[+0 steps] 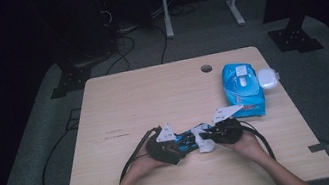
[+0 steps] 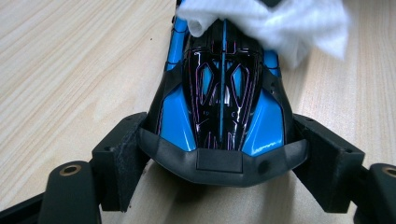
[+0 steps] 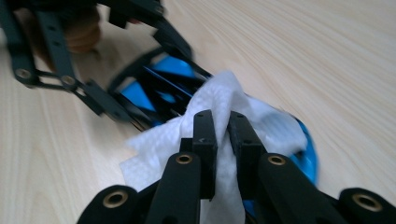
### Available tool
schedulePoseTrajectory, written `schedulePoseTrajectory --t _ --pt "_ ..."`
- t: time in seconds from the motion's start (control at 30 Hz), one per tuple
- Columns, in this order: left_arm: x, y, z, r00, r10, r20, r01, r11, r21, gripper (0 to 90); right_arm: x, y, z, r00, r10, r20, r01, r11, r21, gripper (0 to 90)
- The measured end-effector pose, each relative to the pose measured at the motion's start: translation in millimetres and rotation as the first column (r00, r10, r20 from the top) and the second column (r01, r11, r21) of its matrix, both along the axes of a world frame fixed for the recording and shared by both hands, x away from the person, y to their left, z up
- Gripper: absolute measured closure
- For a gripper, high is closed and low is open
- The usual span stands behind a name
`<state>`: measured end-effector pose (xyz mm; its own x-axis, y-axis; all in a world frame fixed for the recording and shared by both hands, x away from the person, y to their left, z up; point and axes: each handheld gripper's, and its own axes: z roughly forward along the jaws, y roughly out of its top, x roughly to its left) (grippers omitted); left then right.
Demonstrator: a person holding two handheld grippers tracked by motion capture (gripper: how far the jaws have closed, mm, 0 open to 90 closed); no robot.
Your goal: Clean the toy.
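Observation:
A blue and black toy car [image 2: 222,102] lies on the wooden table [image 1: 119,105], near its front edge. My left gripper [image 2: 223,162] is shut on the car's wide end, one pad against each side. My right gripper [image 3: 222,125] is shut on a crumpled white wipe [image 3: 219,95] and holds it against the other end of the car [image 3: 161,88]. In the high view the left gripper [image 1: 180,145] and right gripper [image 1: 209,137] face each other, with the car [image 1: 188,139] and the wipe [image 1: 206,145] between them. The wipe [image 2: 275,23] hides the car's far tip.
A blue pack of wet wipes [image 1: 242,88] lies at the right of the table, with a small white case [image 1: 268,77] beside it. A round cable hole [image 1: 206,68] is near the far edge. Cables trail from both grippers toward the front edge.

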<state>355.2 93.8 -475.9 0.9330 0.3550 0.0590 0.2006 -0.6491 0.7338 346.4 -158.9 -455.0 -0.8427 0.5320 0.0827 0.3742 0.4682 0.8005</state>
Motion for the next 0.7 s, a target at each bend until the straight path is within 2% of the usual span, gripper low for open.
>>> schedulePoseTrajectory --t 0.07,0.17,0.23,0.27,0.33,0.53,0.67,0.7 --pt "-0.6 -2.2 -0.6 1.0000 0.007 -0.003 -0.007 0.9999 -0.008 23.5 -0.5 10.0 3.0 0.9991 0.040 -0.013 -0.039 0.999 0.036 82.3" --pt "0.1 -5.6 -1.1 1.0000 0.008 -0.002 -0.008 0.9999 -0.014 23.5 -3.4 32.1 2.6 0.9950 0.099 -0.012 -0.099 0.995 0.024 82.2" --pt "0.1 -4.8 -0.7 1.0000 0.007 0.000 -0.007 1.0000 -0.007 23.5 -7.0 49.5 -1.0 0.9910 0.132 0.024 -0.131 0.991 -0.033 82.1" --pt "0.2 -3.6 -0.8 1.0000 0.006 -0.002 -0.006 0.9999 -0.011 23.5 -7.0 51.6 -1.2 0.9905 0.135 0.029 -0.134 0.990 -0.037 82.1" --pt "-0.3 -2.0 -1.0 1.0000 0.006 -0.004 -0.006 0.9999 -0.015 23.6 -2.8 48.9 -0.6 0.9909 0.134 0.011 -0.134 0.991 -0.025 82.2" --pt "0.1 -4.2 -1.0 1.0000 0.004 0.000 -0.004 0.9999 -0.012 23.6 -1.6 30.5 1.9 0.9970 0.070 0.030 -0.070 0.997 -0.024 82.3" --pt "0.4 -5.5 -0.8 1.0000 0.004 0.001 -0.004 1.0000 -0.008 23.6 -5.6 47.1 -3.0 0.9918 0.127 0.016 -0.127 0.992 -0.005 82.2" --pt "0.2 -4.8 -0.7 1.0000 0.005 0.001 -0.005 1.0000 -0.007 23.6 -6.9 52.4 -4.0 0.9903 0.137 0.026 -0.136 0.991 -0.013 82.2"
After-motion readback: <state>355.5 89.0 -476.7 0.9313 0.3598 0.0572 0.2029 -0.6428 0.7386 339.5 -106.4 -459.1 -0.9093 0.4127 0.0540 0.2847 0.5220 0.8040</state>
